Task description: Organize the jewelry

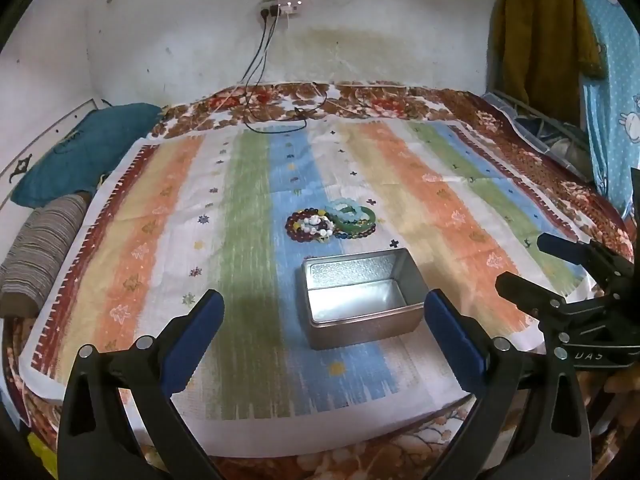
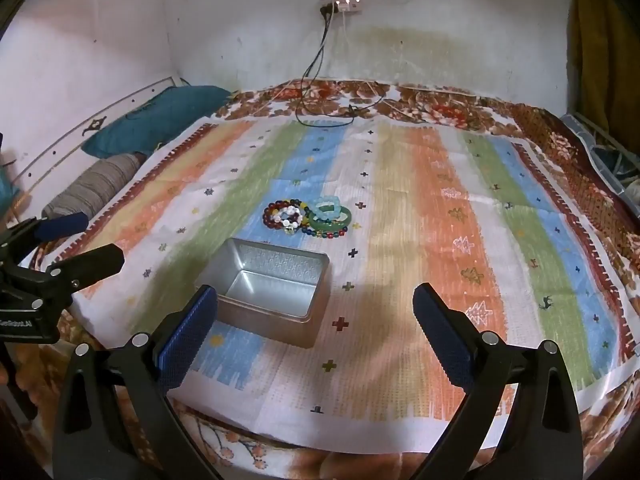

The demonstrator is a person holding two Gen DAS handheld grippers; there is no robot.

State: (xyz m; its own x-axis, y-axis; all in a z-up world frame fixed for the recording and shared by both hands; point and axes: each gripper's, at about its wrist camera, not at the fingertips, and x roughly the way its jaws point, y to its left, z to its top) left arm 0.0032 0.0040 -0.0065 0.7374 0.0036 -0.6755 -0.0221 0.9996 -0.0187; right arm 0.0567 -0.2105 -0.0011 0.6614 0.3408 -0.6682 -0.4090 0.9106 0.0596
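A pile of bead bracelets and green bangles (image 1: 332,222) lies on the striped cloth (image 1: 240,200), also in the right wrist view (image 2: 308,218). An open, empty metal tin (image 1: 358,298) stands just in front of the pile, seen too in the right wrist view (image 2: 272,286). My left gripper (image 1: 324,316) is open and empty, hovering before the tin. My right gripper (image 2: 316,312) is open and empty, to the right of the tin; it shows at the right edge of the left wrist view (image 1: 560,268). The left gripper appears at the left edge of the right wrist view (image 2: 80,240).
The cloth covers a floral bedspread (image 1: 360,96) on a bed. A teal pillow (image 1: 76,152) and a striped bolster (image 1: 36,248) lie at the left. Charger cables (image 1: 276,120) hang from a wall socket onto the bed's far edge. Clothes (image 1: 536,32) hang at the right.
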